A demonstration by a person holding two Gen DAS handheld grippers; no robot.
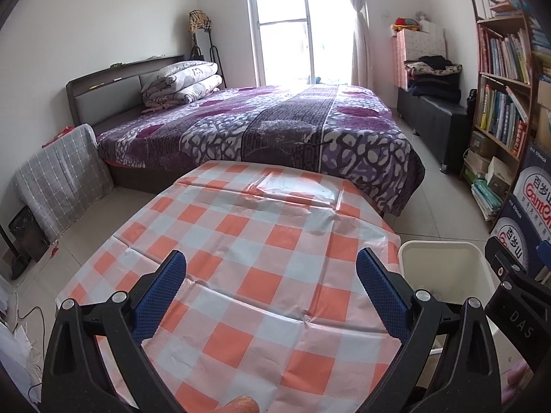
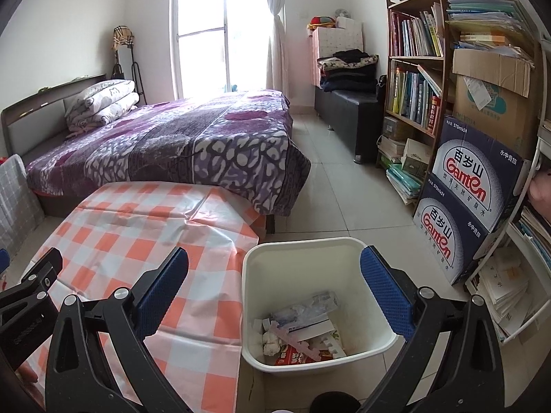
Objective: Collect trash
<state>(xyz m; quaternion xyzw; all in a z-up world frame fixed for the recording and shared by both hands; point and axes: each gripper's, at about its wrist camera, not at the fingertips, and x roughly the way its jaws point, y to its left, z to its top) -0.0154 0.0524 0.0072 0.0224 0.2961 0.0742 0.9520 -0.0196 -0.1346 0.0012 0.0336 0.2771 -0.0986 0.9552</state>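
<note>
Bedroom, checked orange-and-white tablecloth (image 1: 241,261) on the table. Left gripper (image 1: 272,289) above the cloth, jaws spread wide, nothing between them. Right gripper (image 2: 275,292) likewise gaping and empty, above the white bin (image 2: 303,251) just beside the table. Trash (image 2: 299,330) lies in the bin's bottom. Purple bed (image 2: 165,144) beyond the table

It was a bedroom in a home. A large bed (image 2: 165,148) with a purple patterned cover filled the middle. Folded quilts (image 2: 101,103) lay at the bed's head, a bright window (image 2: 220,31) stood behind the bed, and a full bookshelf (image 2: 416,69) stood to its right.
</note>
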